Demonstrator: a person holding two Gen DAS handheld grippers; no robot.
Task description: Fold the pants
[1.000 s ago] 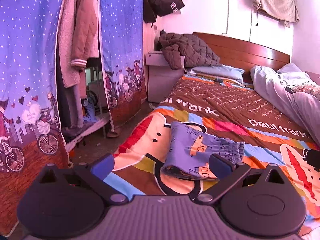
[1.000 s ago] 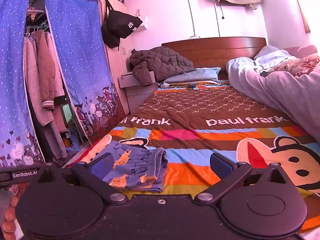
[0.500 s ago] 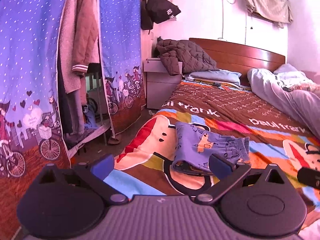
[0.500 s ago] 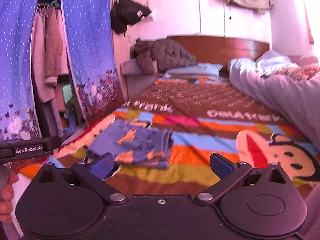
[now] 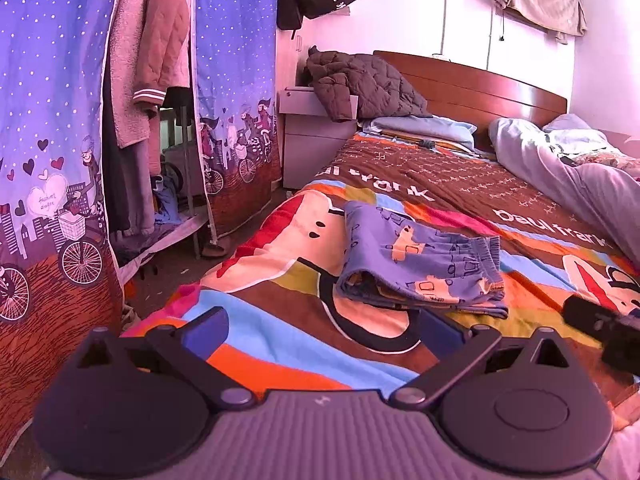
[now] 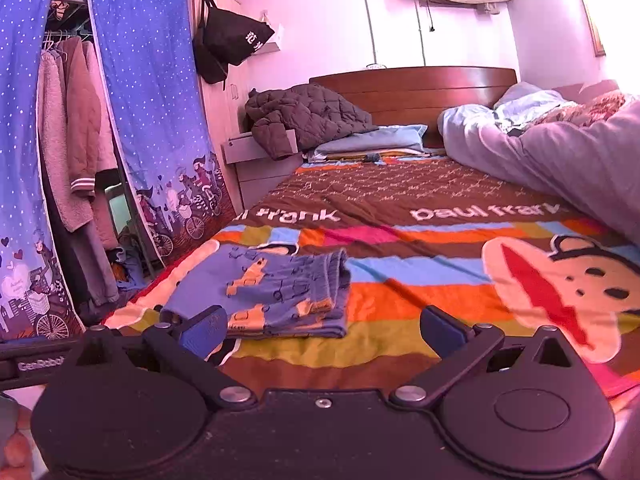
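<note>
The blue pants (image 5: 420,268) lie folded into a compact stack on the bedspread (image 5: 280,332), near the bed's left edge, their gathered waistband turned toward the middle of the bed. Orange cartoon cars and small outlined shapes dot the fabric. From the right wrist view the same bundle (image 6: 272,292) sits just beyond the left fingertip, apart from it.

Left claw (image 5: 320,328): spread wide, nothing between its fingers, hovering over the striped bedspread just short of the pants. Right claw (image 6: 324,328): also spread wide and holding nothing, low over the orange and olive stripes.

Writing to read: "paul frank" runs in white letters across the brown band of the bedspread (image 6: 480,212), repeated to the left, where only the end of the wording shows. A cartoon monkey face (image 6: 560,292) is printed on the right. On the bar at the lower left of the right wrist view, "GenRobot" (image 6: 40,364) is legible, cut off at the end. A black bag (image 6: 236,40) hanging by the wardrobe curtain (image 6: 152,120) carries white characters too small to make out.
</note>
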